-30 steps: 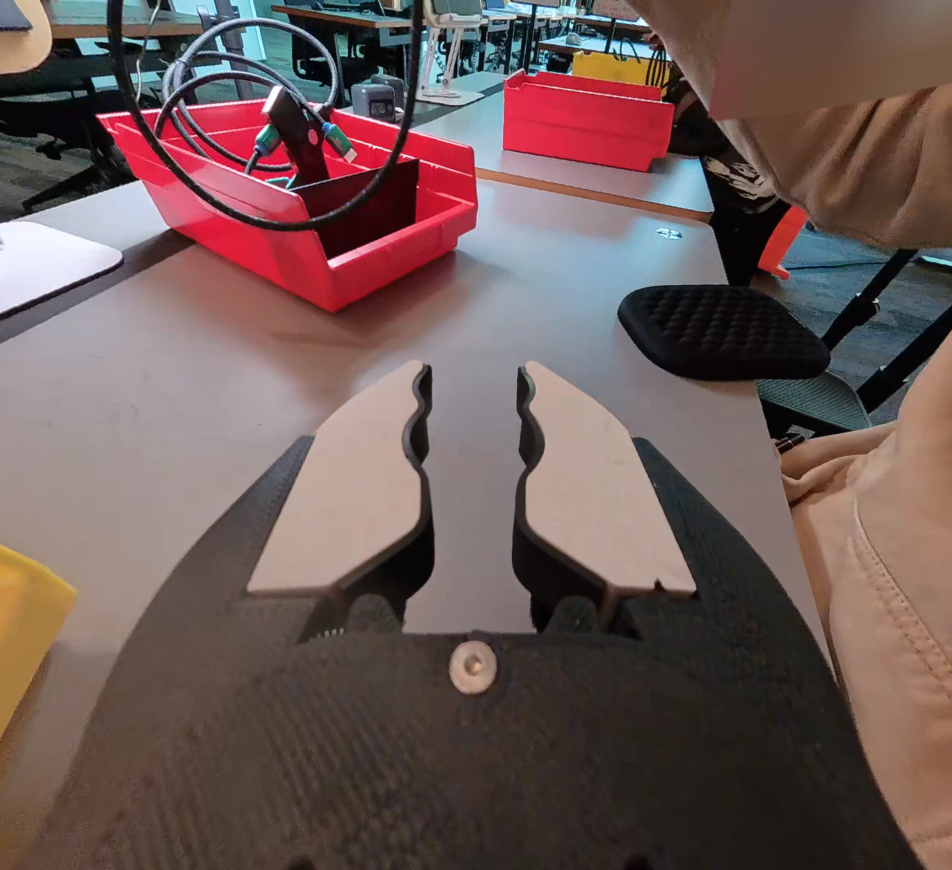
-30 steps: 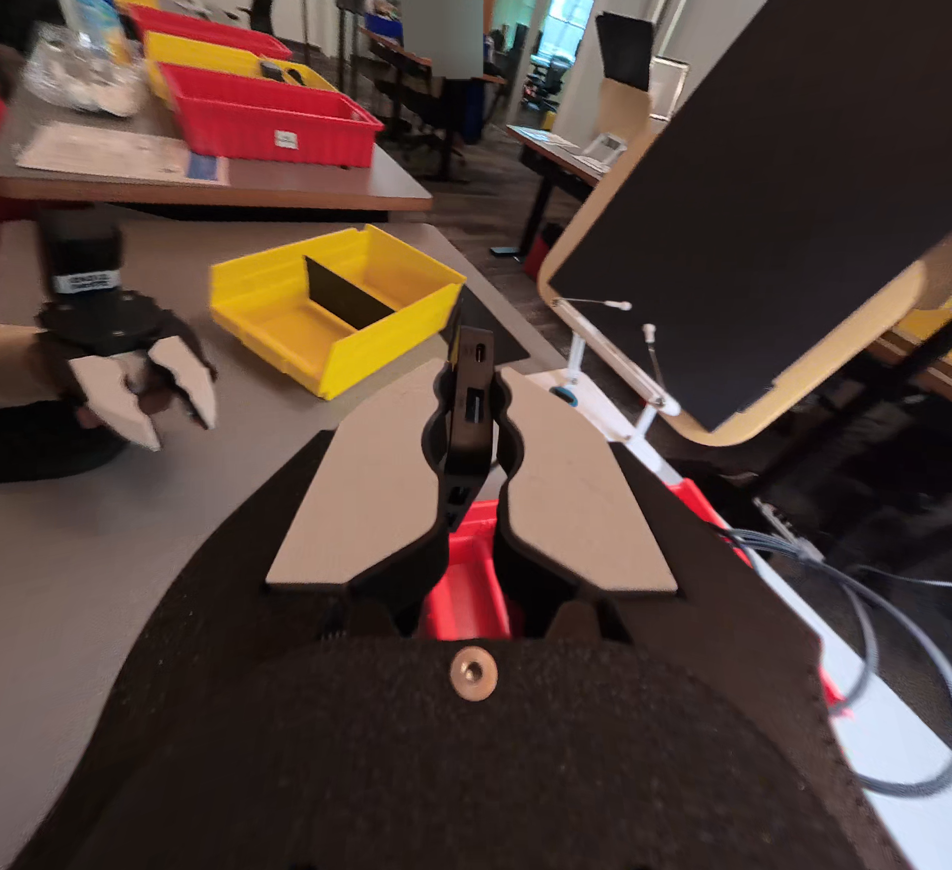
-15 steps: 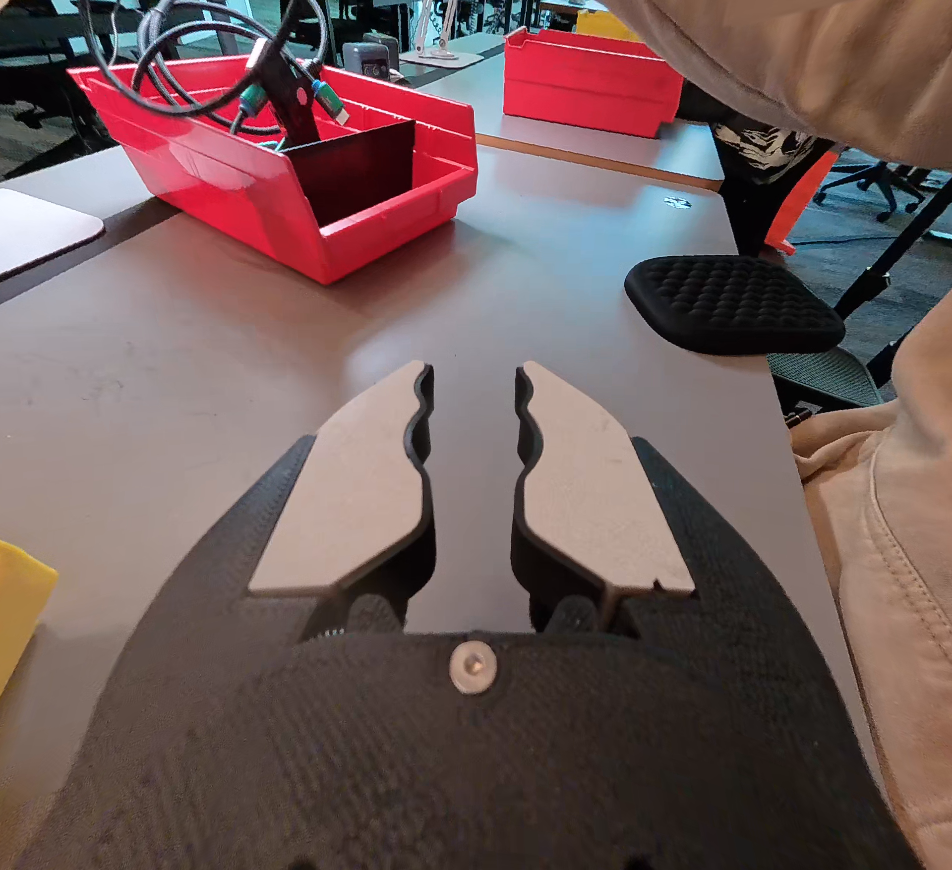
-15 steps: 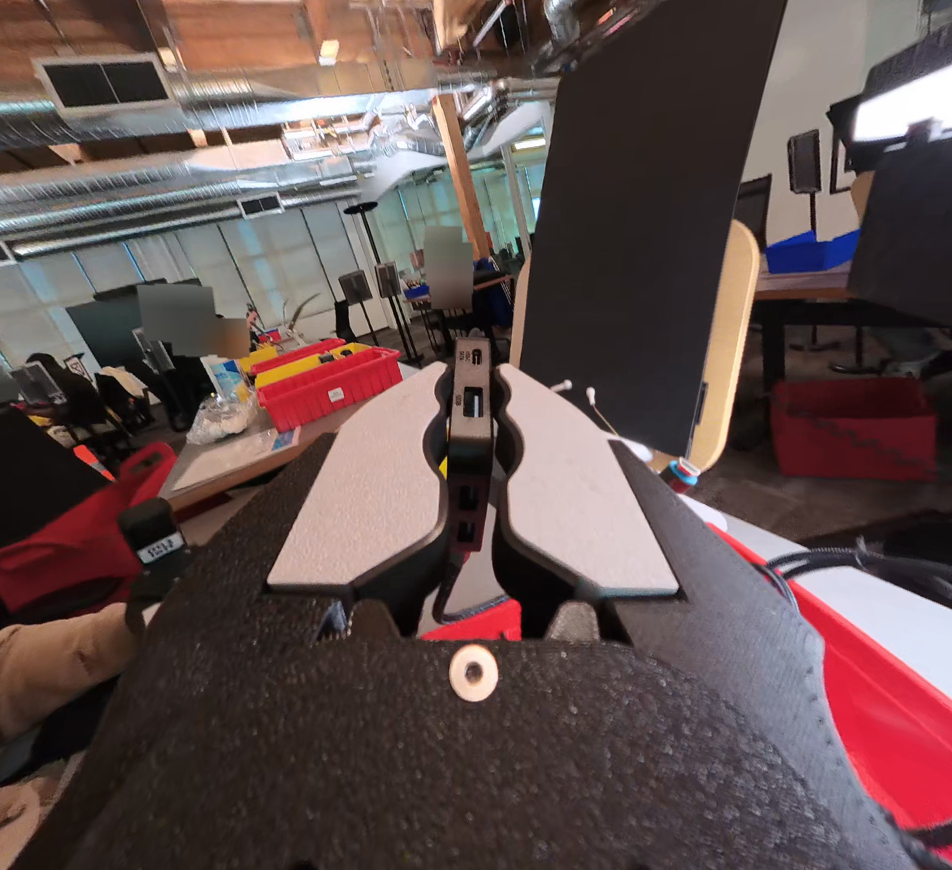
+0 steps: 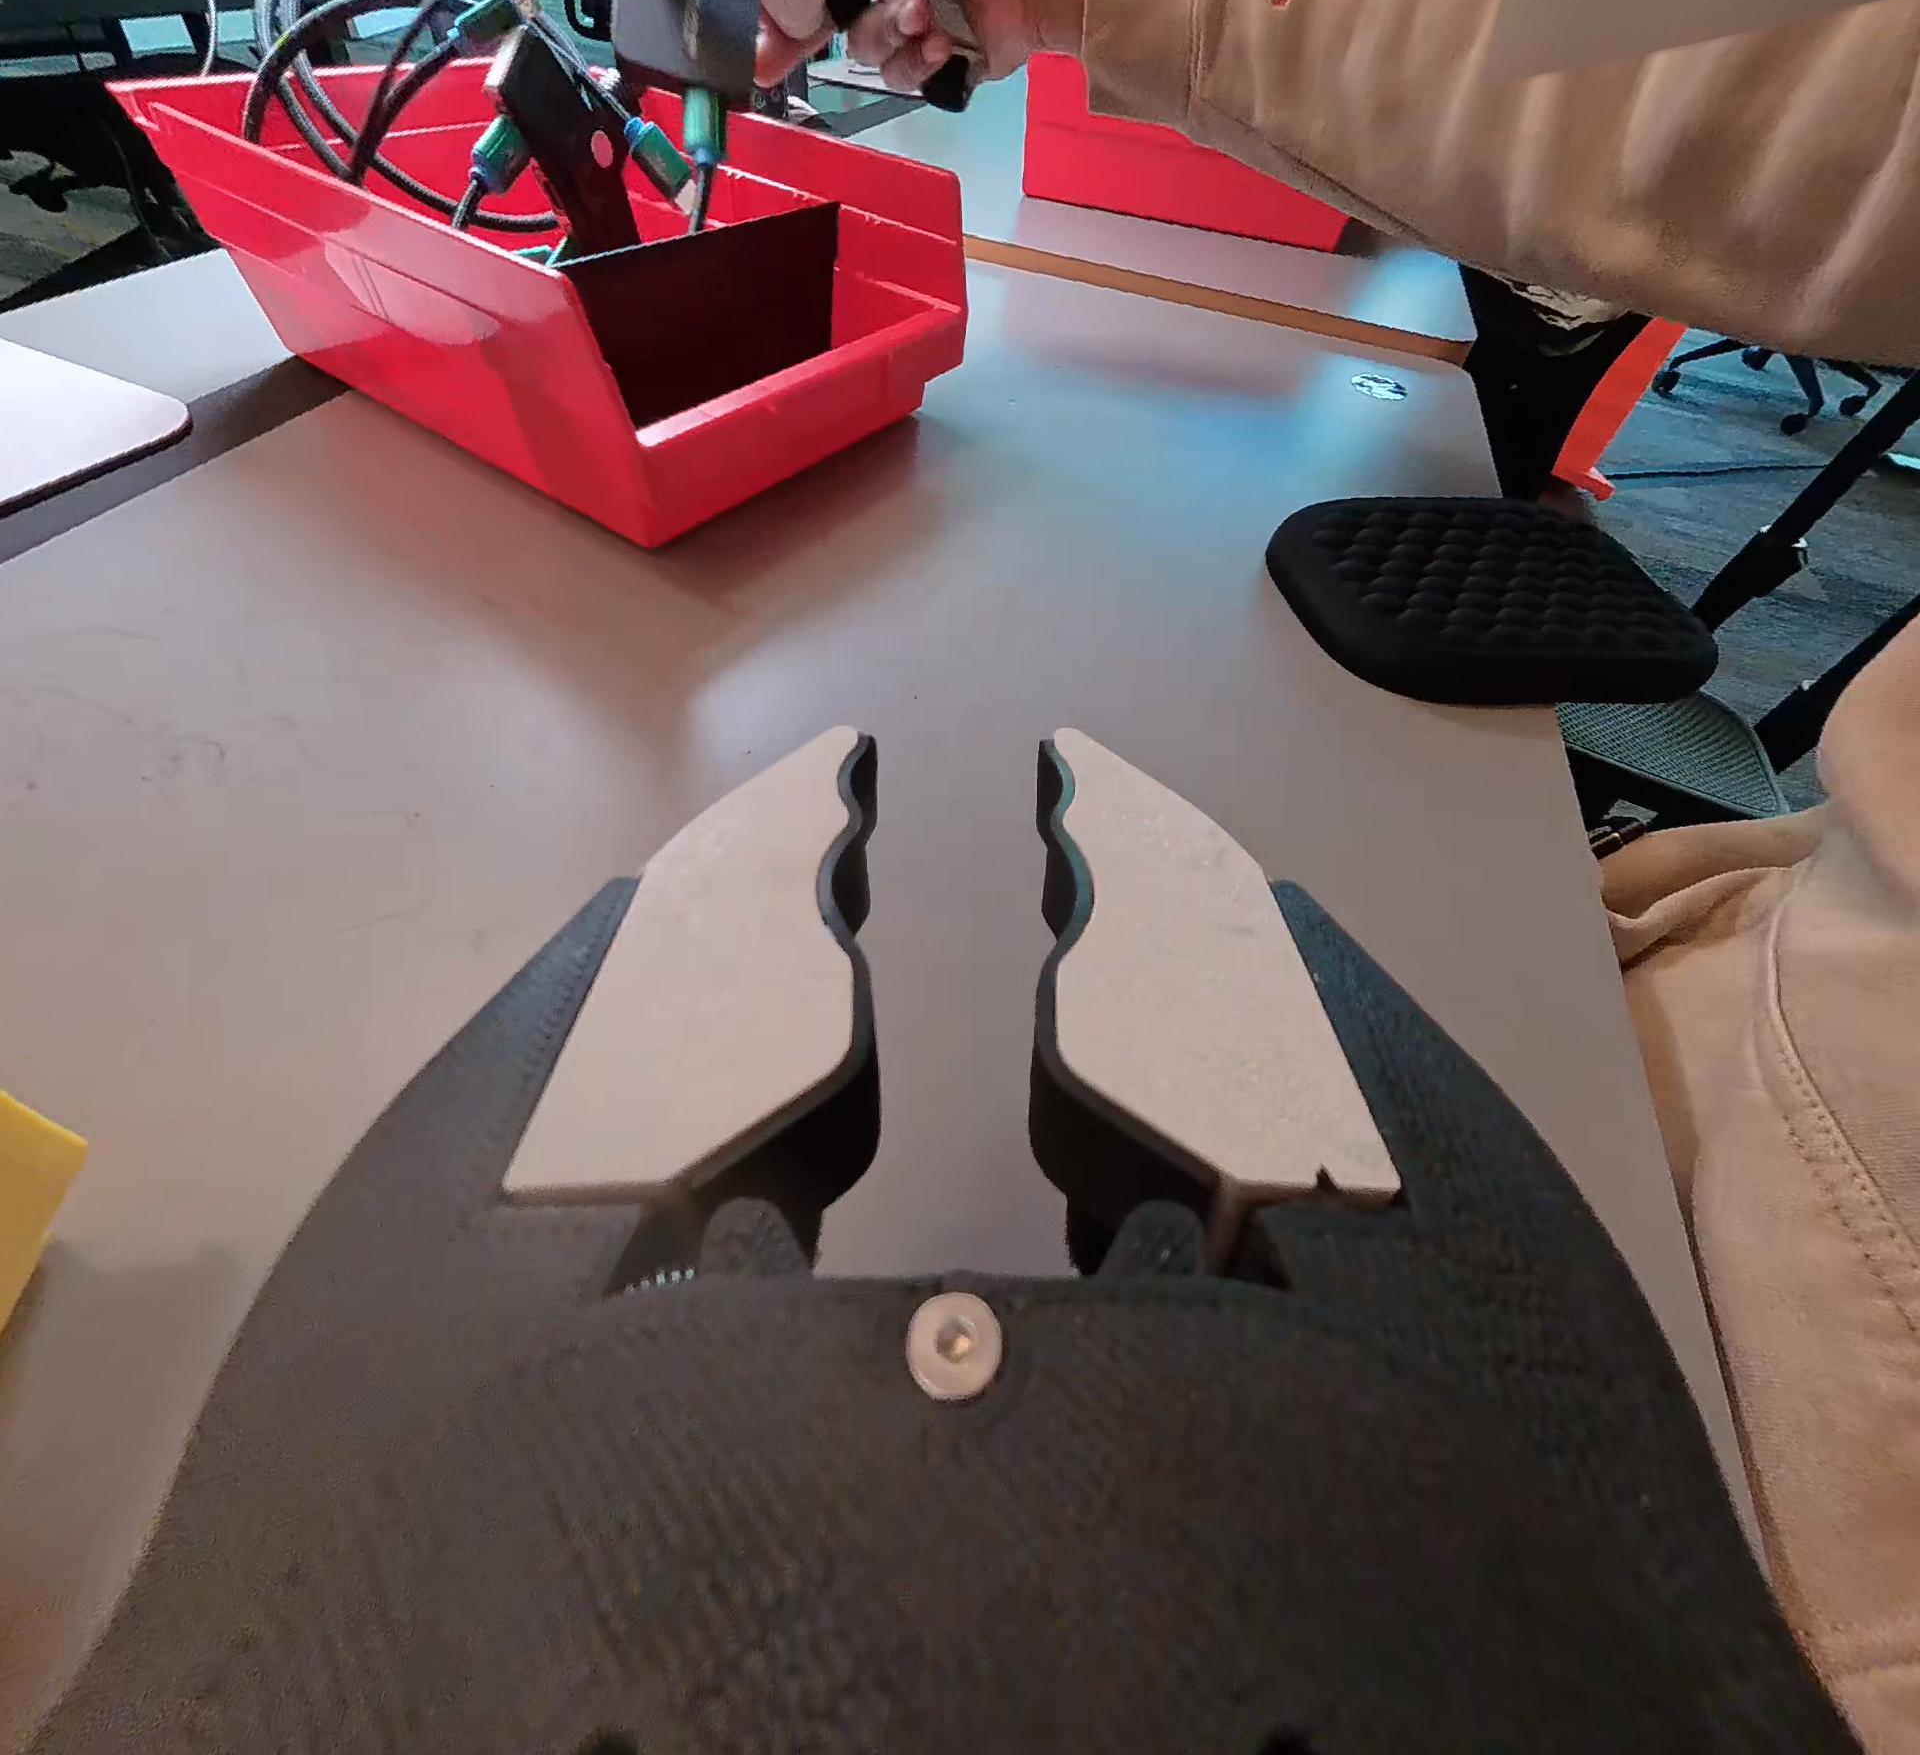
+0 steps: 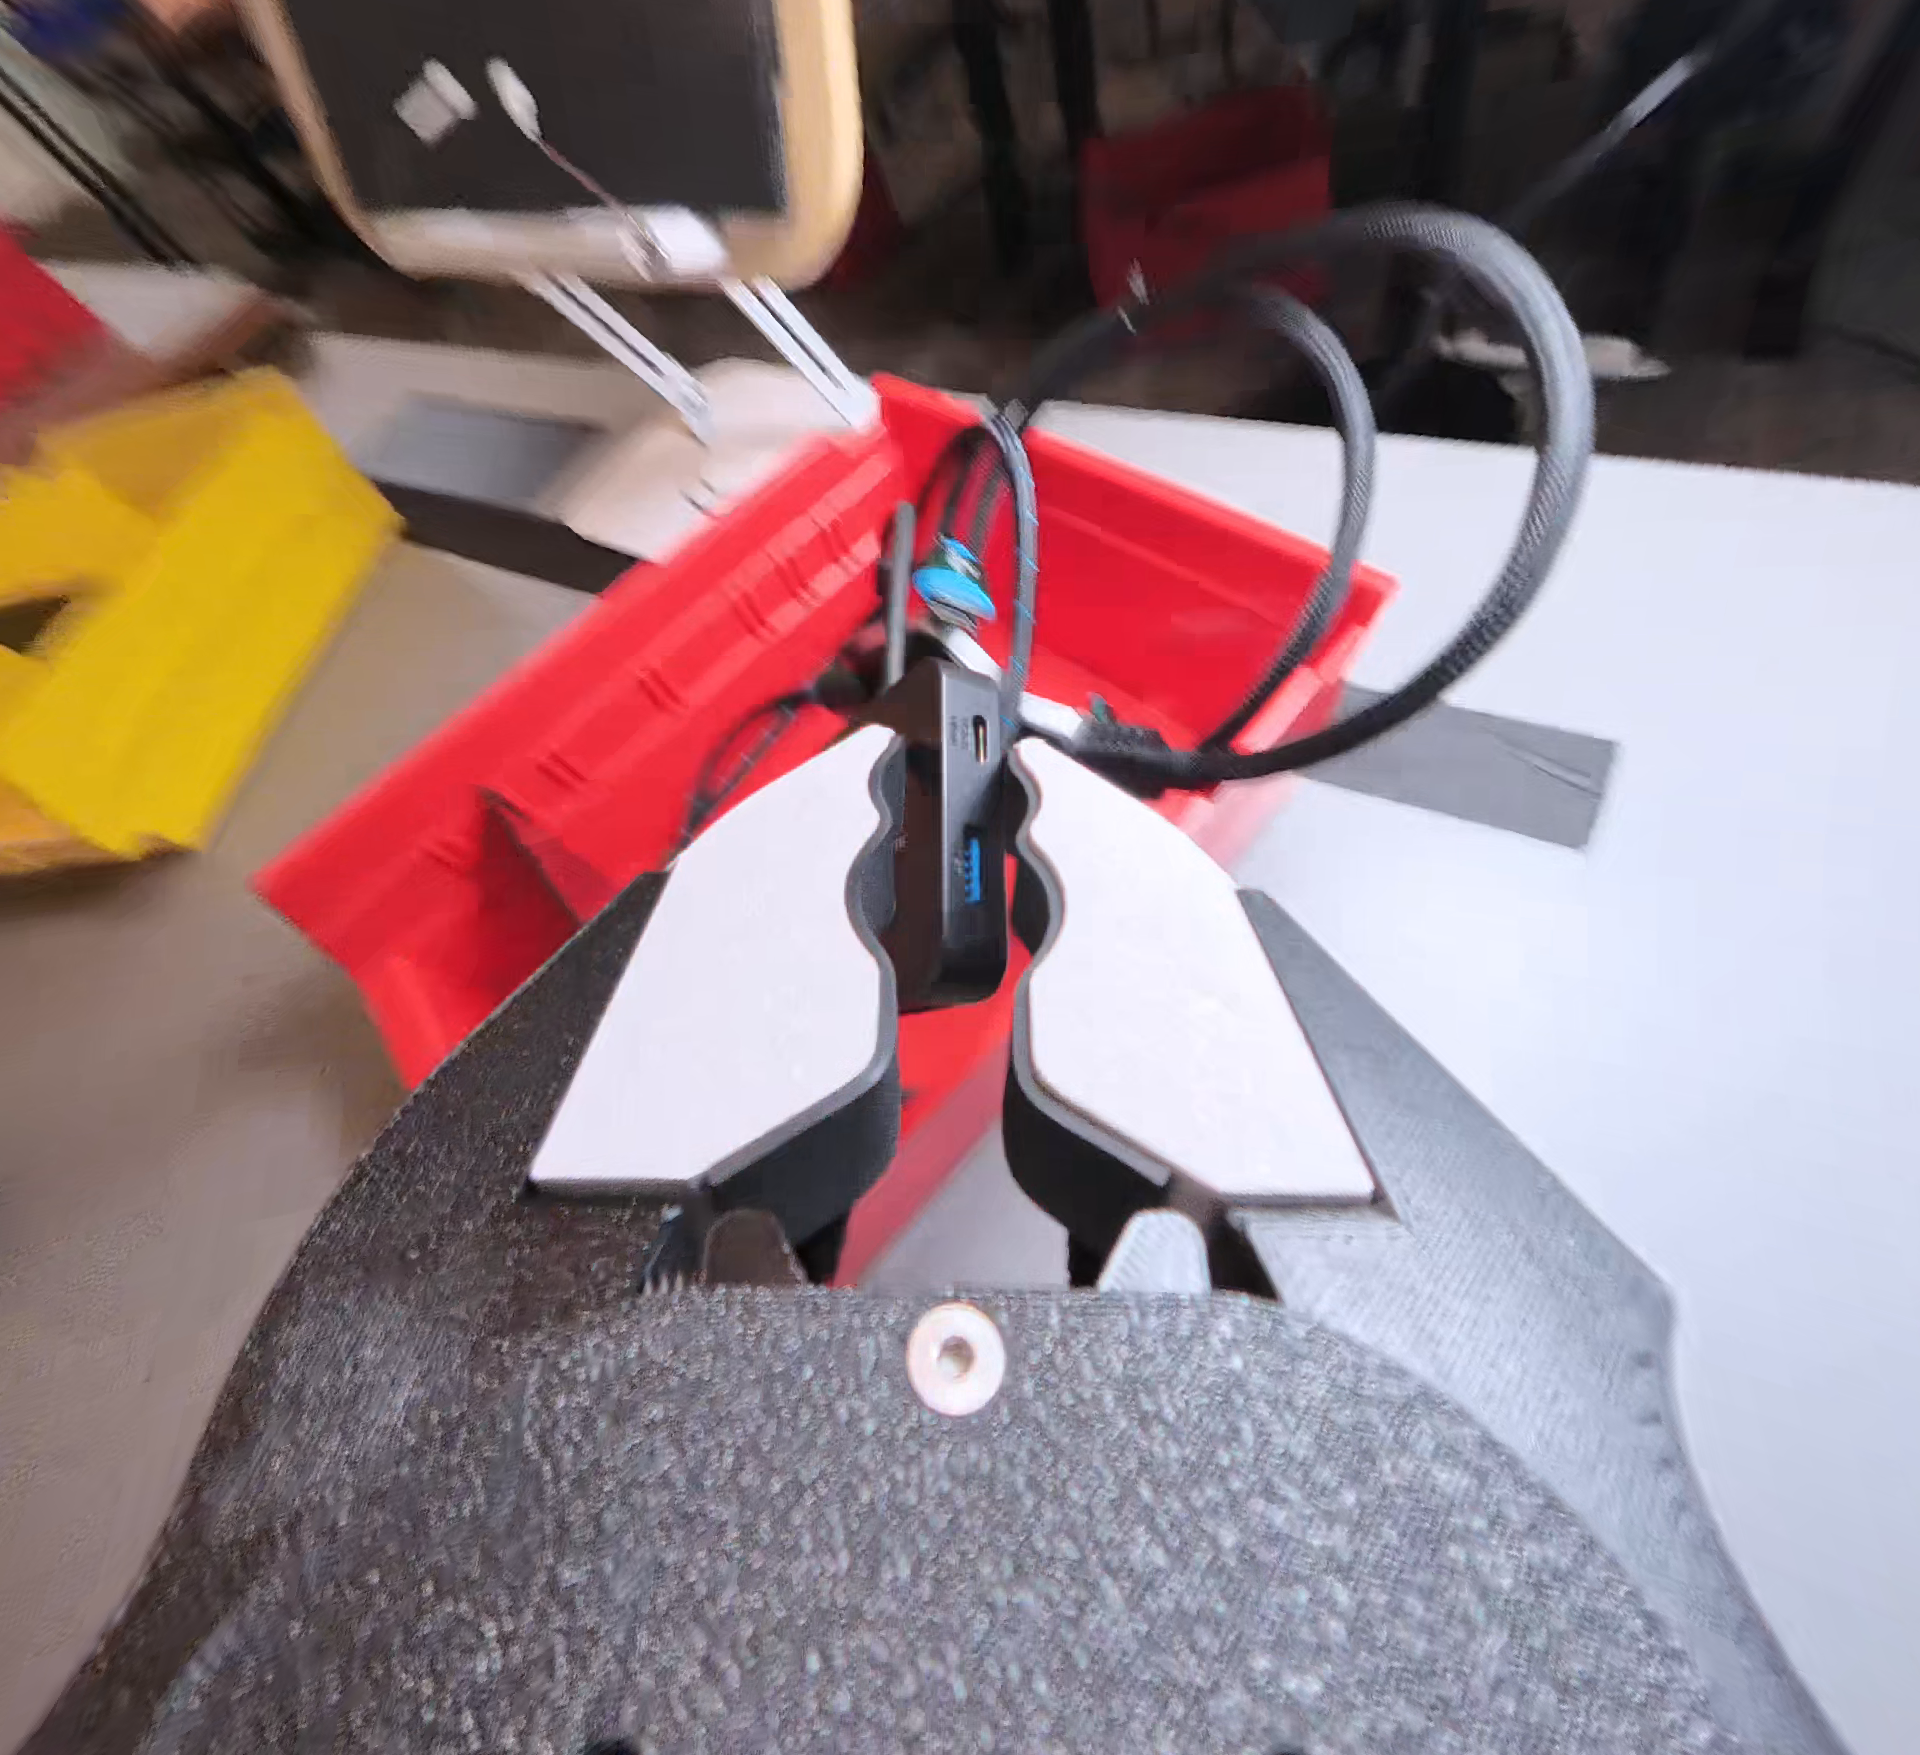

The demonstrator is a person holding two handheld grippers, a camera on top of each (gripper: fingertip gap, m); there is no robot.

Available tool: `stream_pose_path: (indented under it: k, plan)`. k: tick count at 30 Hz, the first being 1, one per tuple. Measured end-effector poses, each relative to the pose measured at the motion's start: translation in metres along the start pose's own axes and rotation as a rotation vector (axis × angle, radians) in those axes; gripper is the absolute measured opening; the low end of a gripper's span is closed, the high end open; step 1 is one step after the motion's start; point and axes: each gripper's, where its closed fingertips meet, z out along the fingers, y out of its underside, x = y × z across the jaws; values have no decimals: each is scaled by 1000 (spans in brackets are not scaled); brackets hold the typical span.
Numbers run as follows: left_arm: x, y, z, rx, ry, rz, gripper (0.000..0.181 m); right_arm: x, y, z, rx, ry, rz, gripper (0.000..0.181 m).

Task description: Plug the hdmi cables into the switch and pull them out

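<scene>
Right gripper [image 6: 951, 760]: you hold the switch [image 6: 956, 858] clamped, above the red bin [image 6: 665, 729].
Left gripper [image 5: 956, 749]: your jaws stand narrowly apart, empty, over the table [image 5: 343, 718] short of the bin.
Cables [image 6: 1455, 500]: plugged into the switch, looping over the bin.

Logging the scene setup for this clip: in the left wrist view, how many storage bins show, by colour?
Red: 2, the near red bin and the far red bin behind it.
Yellow: 1, the yellow bin, only a corner at the left edge.
Total: 3
</scene>
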Motion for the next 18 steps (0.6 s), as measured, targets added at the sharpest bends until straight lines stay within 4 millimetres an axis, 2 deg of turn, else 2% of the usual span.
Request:
stream_pose_path:
  k: [2, 5, 8, 10, 12, 14, 16, 18]
  plan:
    - [-2, 1, 1, -3, -6, -9, 30, 14, 21, 7, -151, 135, -138, 19]
    - [-5, 3, 1, -7, -17, -18, 31, 11, 17, 10, -216, 222, -276, 19]
    - [-7, 2, 0, -5, -34, -18, 31, 5, 15, 8, -308, 299, -406, 32]
    - [-9, 1, -2, 1, -50, -15, 32, -6, 1, 2, -254, 338, -453, 38]
    - [-10, -2, -3, 12, -55, -15, 32, -28, -16, -4, -136, 324, -456, 43]
    - [-12, -4, -5, 25, -62, -21, 33, -61, -23, -9, -52, 264, -475, 44]
    - [-13, -6, -6, 30, -70, -23, 34, -99, -11, -9, -71, 186, -546, 46]
    - [-15, -7, -7, 32, -87, -17, 35, -133, 23, -4, -192, 91, -629, 50]
